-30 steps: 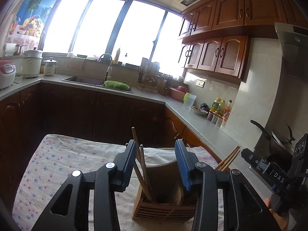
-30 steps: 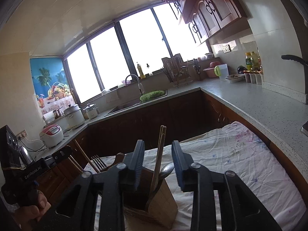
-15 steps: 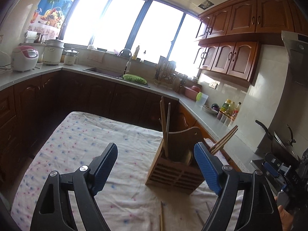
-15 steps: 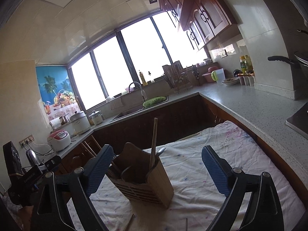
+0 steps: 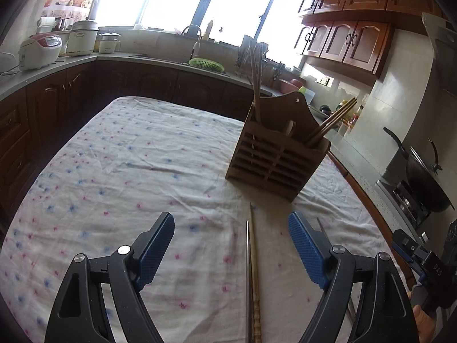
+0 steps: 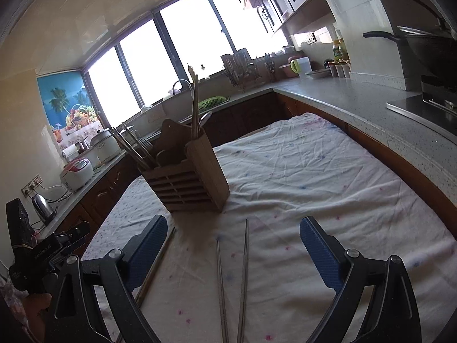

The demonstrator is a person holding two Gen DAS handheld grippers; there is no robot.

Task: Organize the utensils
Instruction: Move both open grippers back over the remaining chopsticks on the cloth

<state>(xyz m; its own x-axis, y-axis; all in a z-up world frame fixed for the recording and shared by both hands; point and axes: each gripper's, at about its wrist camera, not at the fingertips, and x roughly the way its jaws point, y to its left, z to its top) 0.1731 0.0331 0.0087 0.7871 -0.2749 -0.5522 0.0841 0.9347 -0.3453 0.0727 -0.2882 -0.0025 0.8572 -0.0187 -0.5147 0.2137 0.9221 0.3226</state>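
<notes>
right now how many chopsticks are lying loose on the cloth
4 that I can see: a metal pair between the open right tongs, and a wooden one beside a darker one between the open left tongs. More may be hidden.

Bright curved windows (image 5: 200, 0) above a grey counter (image 6: 357, 100), dark wooden cabinets (image 5: 357, 37), floral-clothed desk (image 5: 128, 157).

Left gripper (image 5: 231, 245) spread wide, blue-padded fingers (image 5: 155, 250) well apart, gripping nothing, angled forward and down. Right gripper (image 6: 232, 253) likewise wide open and empty, blue pads (image 6: 321, 253) far apart. Bare fingers of each holding hand just visible at the frame edges.
</notes>
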